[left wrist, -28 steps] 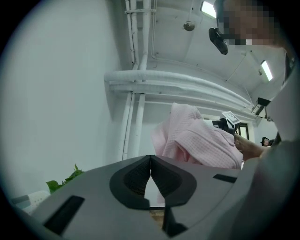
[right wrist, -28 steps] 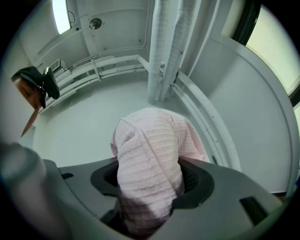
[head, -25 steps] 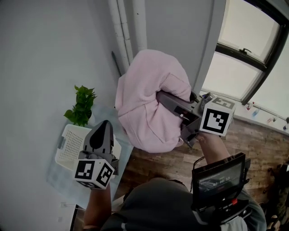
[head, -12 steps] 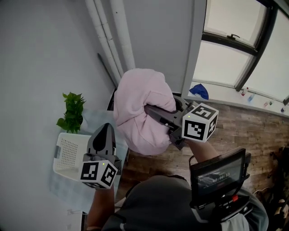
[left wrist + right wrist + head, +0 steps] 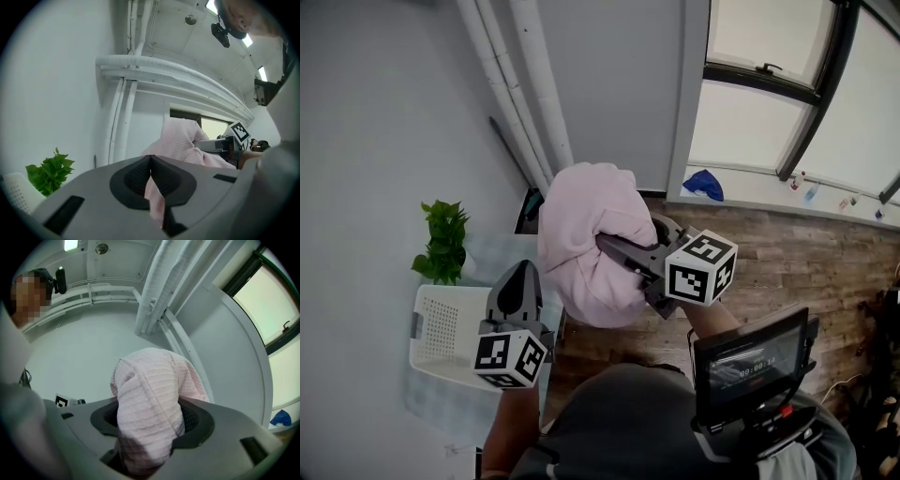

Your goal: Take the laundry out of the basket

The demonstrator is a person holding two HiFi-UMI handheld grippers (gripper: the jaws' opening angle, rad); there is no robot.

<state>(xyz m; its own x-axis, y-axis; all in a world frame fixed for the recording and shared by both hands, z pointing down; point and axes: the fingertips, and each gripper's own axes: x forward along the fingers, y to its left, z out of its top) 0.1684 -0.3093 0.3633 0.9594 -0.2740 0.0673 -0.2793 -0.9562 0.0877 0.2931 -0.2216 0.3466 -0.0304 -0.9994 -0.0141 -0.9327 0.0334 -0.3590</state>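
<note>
A pink waffle-knit cloth (image 5: 581,234) hangs bunched in the air in front of the wall. My right gripper (image 5: 614,246) is shut on it, and in the right gripper view a thick fold (image 5: 150,394) fills the space between the pads. My left gripper (image 5: 523,272) points up just left of the bundle with its tips together. In the left gripper view a narrow strip of the pink cloth (image 5: 154,197) sits between the jaws, and the rest of the bundle (image 5: 183,140) lies beyond. The white perforated basket (image 5: 441,328) stands below the left gripper; its inside is hidden.
A potted green plant (image 5: 441,239) stands behind the basket on a pale table (image 5: 492,253). White pipes (image 5: 525,84) run up the wall. A blue cloth (image 5: 705,183) lies on the window sill. A screen unit (image 5: 750,361) hangs at the person's chest above wooden flooring.
The right gripper and the pink bundle have drifted left and slightly down in the head view, closer to the left gripper. The head view has shifted and shows more window and floor.
</note>
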